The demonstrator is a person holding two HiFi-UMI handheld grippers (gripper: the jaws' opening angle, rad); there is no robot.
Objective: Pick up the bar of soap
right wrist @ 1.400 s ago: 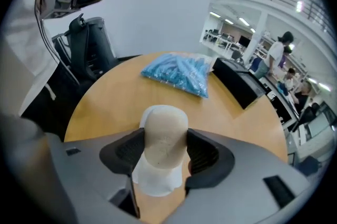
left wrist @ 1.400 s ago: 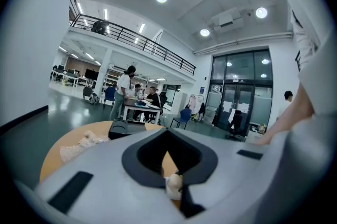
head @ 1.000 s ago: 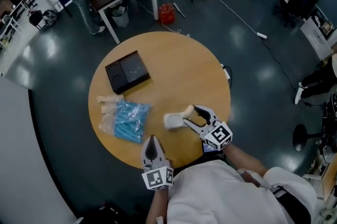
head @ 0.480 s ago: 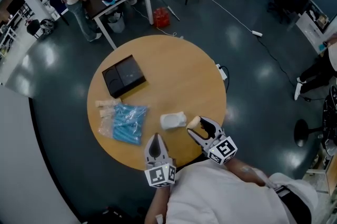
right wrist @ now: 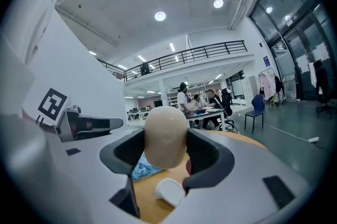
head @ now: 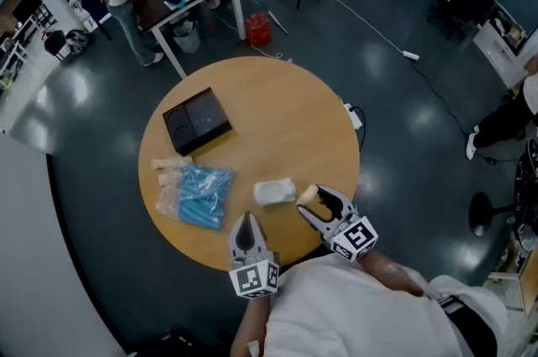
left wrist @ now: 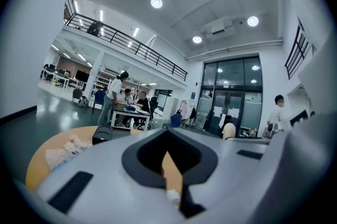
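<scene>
Because the round table (head: 286, 120) carries everything, its layout explains the reach: the black box (head: 197, 121) sits on the far left part, the blue packet (head: 197, 194) lies nearer on the left, and both are well apart from the work, which happens at the near edge in front of the person. The left gripper (head: 245, 236) hangs over that near edge with its jaws pressed together on nothing, seemingly parked out of the way since the pick needs only one tool. The right gripper (head: 313, 201) sits just right of the white dish (head: 275, 192), its jaws clamped on the flanks of the bar of soap (right wrist: 165, 136), which stands upright between them, clear of the wood; gripping the rounded beige bar across its narrow width probably keeps it from slipping. The dish rests empty on the table below and ahead of the soap.

A second ago the right gripper reached in at the dish, with the soap right against it; now it has drawn back towards the person and the bar is out of the dish, so the pick looks essentially done, while the left gripper has barely shifted
</scene>
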